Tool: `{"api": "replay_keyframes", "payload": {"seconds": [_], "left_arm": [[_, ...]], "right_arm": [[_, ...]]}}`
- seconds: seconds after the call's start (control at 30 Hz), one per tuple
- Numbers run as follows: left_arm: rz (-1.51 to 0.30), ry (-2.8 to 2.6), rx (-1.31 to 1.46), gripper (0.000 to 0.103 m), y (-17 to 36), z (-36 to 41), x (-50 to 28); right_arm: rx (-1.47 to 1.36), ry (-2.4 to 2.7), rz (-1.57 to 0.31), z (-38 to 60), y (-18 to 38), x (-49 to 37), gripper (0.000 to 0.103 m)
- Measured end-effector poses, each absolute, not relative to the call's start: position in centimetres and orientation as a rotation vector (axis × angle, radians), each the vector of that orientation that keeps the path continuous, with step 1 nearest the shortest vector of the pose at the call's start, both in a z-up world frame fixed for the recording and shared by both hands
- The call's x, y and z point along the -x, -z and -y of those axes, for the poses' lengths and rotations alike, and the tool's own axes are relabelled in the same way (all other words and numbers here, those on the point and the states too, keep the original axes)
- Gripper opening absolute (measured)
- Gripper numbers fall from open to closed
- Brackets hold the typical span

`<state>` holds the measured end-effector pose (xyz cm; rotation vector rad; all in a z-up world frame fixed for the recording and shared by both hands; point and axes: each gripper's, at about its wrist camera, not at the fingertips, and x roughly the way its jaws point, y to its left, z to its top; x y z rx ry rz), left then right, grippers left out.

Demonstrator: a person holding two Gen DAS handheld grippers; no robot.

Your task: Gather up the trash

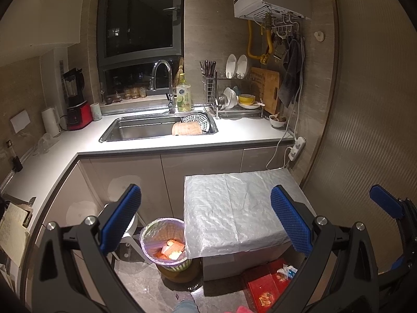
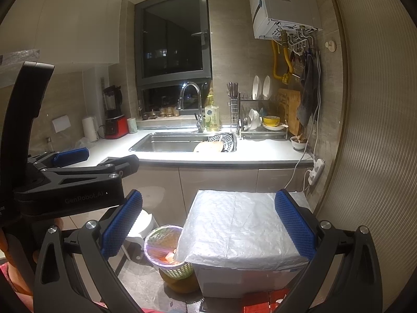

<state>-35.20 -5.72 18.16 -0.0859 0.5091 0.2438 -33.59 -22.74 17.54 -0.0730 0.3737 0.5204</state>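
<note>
Left wrist view shows the left gripper (image 1: 206, 219) with its blue-padded fingers (image 1: 121, 219) spread wide and holding nothing, raised above the kitchen floor. The right gripper (image 2: 208, 227) is likewise fully open and empty; its own view also catches the left one off to the side.

The trash bin (image 1: 166, 245), a lined basket already holding a few scraps, stands on the floor against the near left corner of a box draped in a crinkled plastic sheet (image 1: 234, 208). That sheet overhangs the bin's rim on the box side. On the floor at the box's near right corner lie a red carton (image 1: 265, 284) and a small crumpled wrapper (image 1: 286, 271) resting on it. These look like the loose trash left to gather, though that is a judgement. The counter (image 1: 234, 133) along the far wall looks free of litter.

To do the pickup well, I would lower one gripper toward the wrapper, since it is light and sits on top, and close on its bunched middle rather than an edge. Carrying it to the bin calls for an approach from the open left side, clear of the overhanging sheet, or the piece may catch and drop outside.
</note>
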Motion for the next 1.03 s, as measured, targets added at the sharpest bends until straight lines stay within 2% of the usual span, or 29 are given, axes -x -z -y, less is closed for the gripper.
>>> {"api": "replay_keyframes", "payload": {"seconds": [1.03], "left_arm": [[-0.463, -0.289, 0.061, 0.095, -18.29, 6.56, 35.91]], "right_arm": [[0.072, -0.53, -0.372, 22.72, -17.51, 33.48, 0.101]]}}
